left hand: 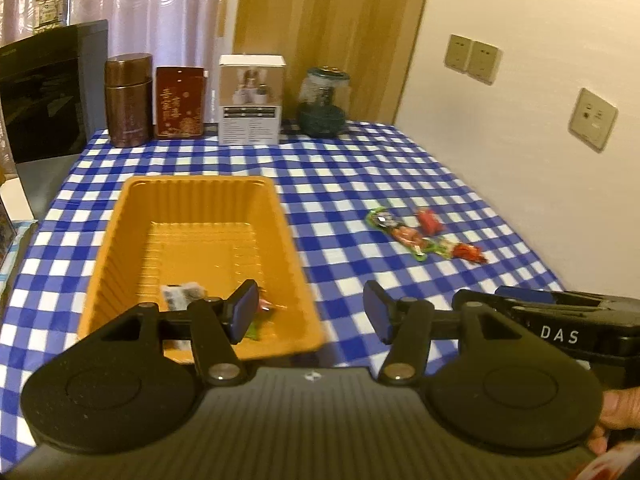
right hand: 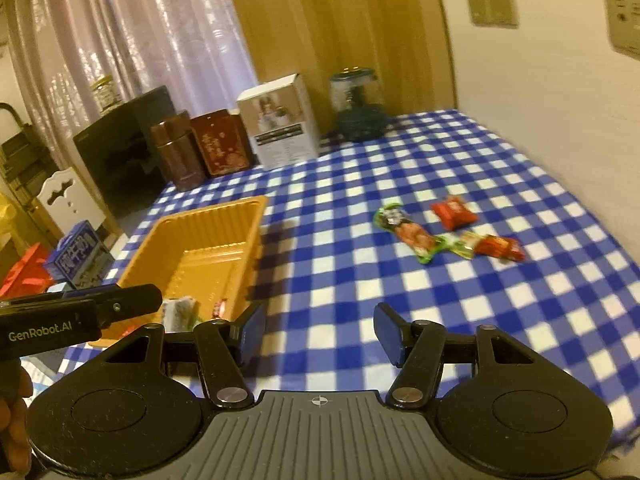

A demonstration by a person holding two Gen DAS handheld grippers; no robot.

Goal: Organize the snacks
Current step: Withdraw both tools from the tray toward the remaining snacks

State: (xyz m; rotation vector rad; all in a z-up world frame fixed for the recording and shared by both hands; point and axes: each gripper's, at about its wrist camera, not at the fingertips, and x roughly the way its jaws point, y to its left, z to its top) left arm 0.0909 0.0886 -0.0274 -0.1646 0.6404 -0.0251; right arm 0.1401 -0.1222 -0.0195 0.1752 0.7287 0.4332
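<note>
Your blue-checked tablecloth carries the orange tray, which holds a few wrapped snacks. Four more snack packets lie well apart to its right. Your left gripper and right gripper stand parted, gripping nothing.

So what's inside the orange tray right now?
The orange tray holds a black-and-white packet and a red-wrapped snack; the left gripper hides its near corner.
</note>
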